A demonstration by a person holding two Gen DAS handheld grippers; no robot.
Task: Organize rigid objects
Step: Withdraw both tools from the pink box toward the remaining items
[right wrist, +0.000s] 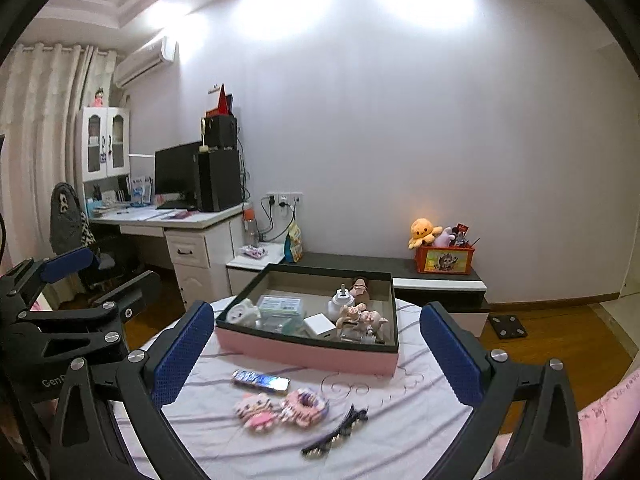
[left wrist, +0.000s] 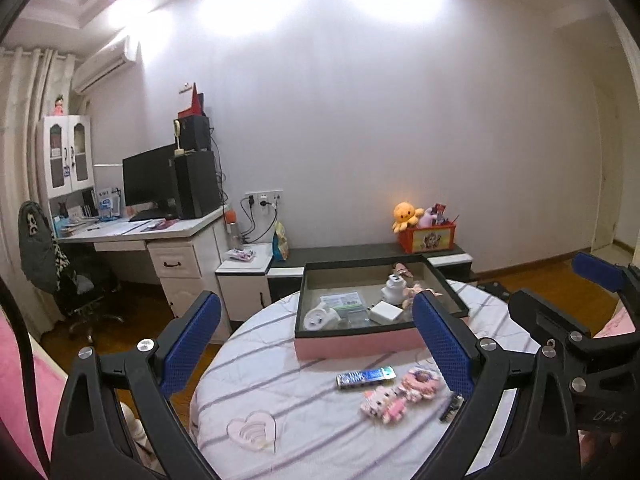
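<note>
Risk lies in the loose items: tube (right wrist: 261,381), two plush charms (right wrist: 280,403) and black hair clip (right wrist: 335,432) lie close together on the tabletop (right wrist: 400,420) before the tray (right wrist: 308,350). Left gripper (left wrist: 316,344) and right gripper (right wrist: 316,350) hover, jaws wide, empty; a careless close could catch a neighbour.

Bare cloth lying open left of the blue tube (right wrist: 261,381); pink tray (right wrist: 304,350) walling the far side; hair clips (right wrist: 336,432) lying near right.
</note>
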